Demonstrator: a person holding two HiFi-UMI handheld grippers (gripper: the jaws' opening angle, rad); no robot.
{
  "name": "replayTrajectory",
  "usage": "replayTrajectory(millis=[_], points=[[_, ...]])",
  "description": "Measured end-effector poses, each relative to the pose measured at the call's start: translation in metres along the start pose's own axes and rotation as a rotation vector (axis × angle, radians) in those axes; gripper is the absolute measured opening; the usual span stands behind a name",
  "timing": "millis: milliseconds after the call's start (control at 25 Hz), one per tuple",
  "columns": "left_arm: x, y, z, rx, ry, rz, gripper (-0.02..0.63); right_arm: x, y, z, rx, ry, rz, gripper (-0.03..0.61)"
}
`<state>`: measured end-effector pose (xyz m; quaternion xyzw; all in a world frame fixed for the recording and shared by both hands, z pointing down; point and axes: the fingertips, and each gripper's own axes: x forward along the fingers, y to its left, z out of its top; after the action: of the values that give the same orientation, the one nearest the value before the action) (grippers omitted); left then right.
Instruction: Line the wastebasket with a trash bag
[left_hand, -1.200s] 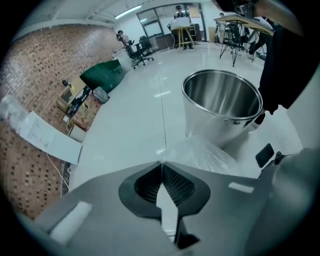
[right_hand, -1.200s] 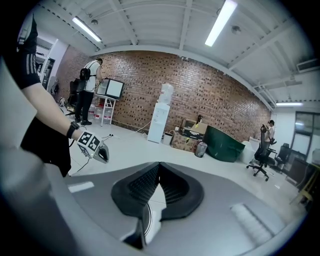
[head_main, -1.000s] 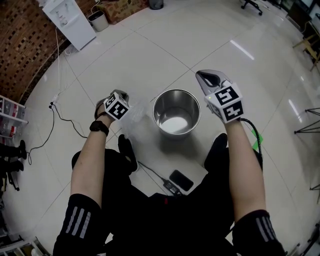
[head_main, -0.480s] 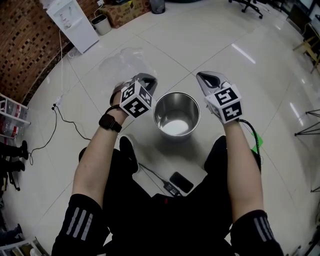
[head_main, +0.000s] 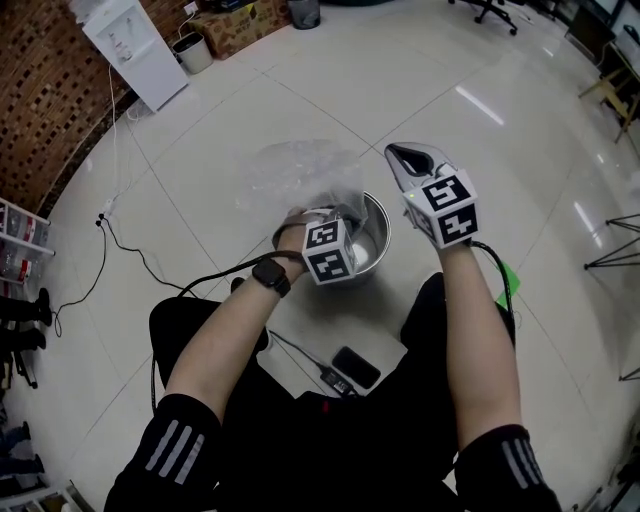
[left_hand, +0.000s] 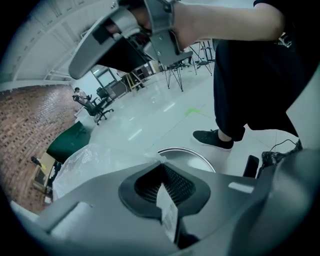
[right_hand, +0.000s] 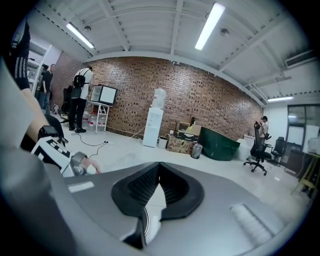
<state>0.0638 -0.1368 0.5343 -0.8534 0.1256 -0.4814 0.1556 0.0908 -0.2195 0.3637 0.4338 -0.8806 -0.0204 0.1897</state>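
A shiny steel wastebasket (head_main: 372, 243) stands on the floor between the person's feet; its rim (left_hand: 194, 155) also shows in the left gripper view. My left gripper (head_main: 335, 215) hangs over the basket's near-left rim, pointing steeply down. It is shut on a clear trash bag (head_main: 295, 172) that billows out to the far left of the basket. In the left gripper view a thin edge of the bag (left_hand: 87, 162) runs into the closed jaws. My right gripper (head_main: 398, 153) is held above the basket's right side, shut with nothing in it.
A dark phone (head_main: 356, 366) and a cable (head_main: 128, 247) lie on the tiled floor near the person's legs. A black shoe (left_hand: 213, 139) is planted right of the basket. A white water dispenser (head_main: 125, 42) and a small bin (head_main: 194, 48) stand by the brick wall.
My left gripper swung from the basket's left, out beyond it, then back over its near-left rim, the bag billowing behind. The right gripper stayed in place.
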Motion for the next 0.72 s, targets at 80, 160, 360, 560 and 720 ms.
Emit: replayTrajectory(millis=[80, 160, 360, 560, 720], points=[[0.017, -0.018, 0.002, -0.027, -0.012, -0.043, -0.006, 0.001, 0.000, -0.004, 0.007, 0.008, 0.000, 0.006], [0.032, -0.030, 0.004, -0.084, -0.032, -0.080, -0.006, 0.004, 0.000, -0.006, 0.016, 0.015, 0.003, 0.008], [0.065, -0.053, -0.006, -0.161, -0.001, -0.172, -0.006, 0.012, 0.000, -0.017, 0.047, 0.050, 0.027, 0.008], [0.075, -0.068, -0.015, -0.151, 0.025, -0.229, -0.006, 0.028, 0.025, -0.038, 0.089, 0.125, 0.155, 0.078], [0.074, -0.074, -0.009, -0.126, 0.013, -0.235, -0.006, 0.043, 0.069, -0.067, 0.015, 0.241, 0.318, 0.164]])
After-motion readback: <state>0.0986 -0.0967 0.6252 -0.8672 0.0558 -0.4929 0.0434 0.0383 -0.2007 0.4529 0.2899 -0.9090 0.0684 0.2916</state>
